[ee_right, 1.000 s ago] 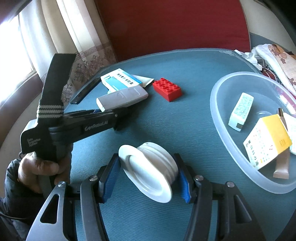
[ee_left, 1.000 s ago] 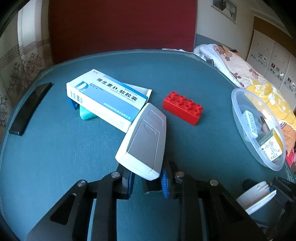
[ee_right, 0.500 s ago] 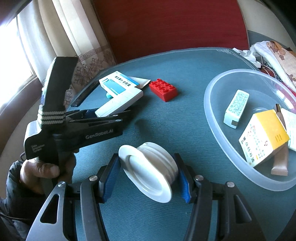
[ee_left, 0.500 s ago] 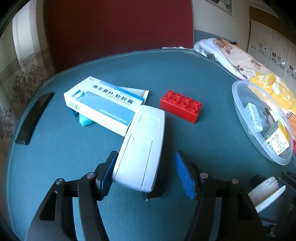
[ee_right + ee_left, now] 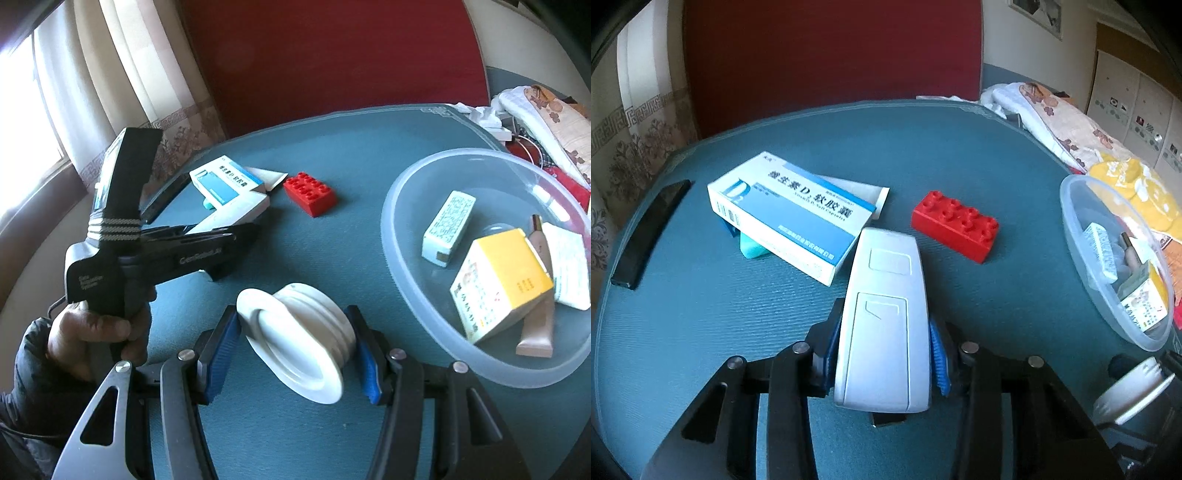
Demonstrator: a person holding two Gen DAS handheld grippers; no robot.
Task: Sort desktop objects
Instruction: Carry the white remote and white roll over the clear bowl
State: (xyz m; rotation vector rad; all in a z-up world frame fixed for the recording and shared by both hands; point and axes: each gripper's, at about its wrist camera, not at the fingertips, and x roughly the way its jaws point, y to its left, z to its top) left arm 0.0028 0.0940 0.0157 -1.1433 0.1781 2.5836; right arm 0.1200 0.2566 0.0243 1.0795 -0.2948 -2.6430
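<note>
The left gripper (image 5: 882, 354) is closing its jaws on a grey remote (image 5: 884, 325), while the right gripper (image 5: 295, 354) holds a white lid (image 5: 299, 332) over the bench (image 5: 332, 240).

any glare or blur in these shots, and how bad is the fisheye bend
Right wrist view: window at far left blown out white, table edge bowed. Left wrist view: evenly lit, dark corners, white spool at lower right smeared.

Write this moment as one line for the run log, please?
left tool: closing on grey remote | right tool: holds white jar | clear bowl: boxes inside
</note>
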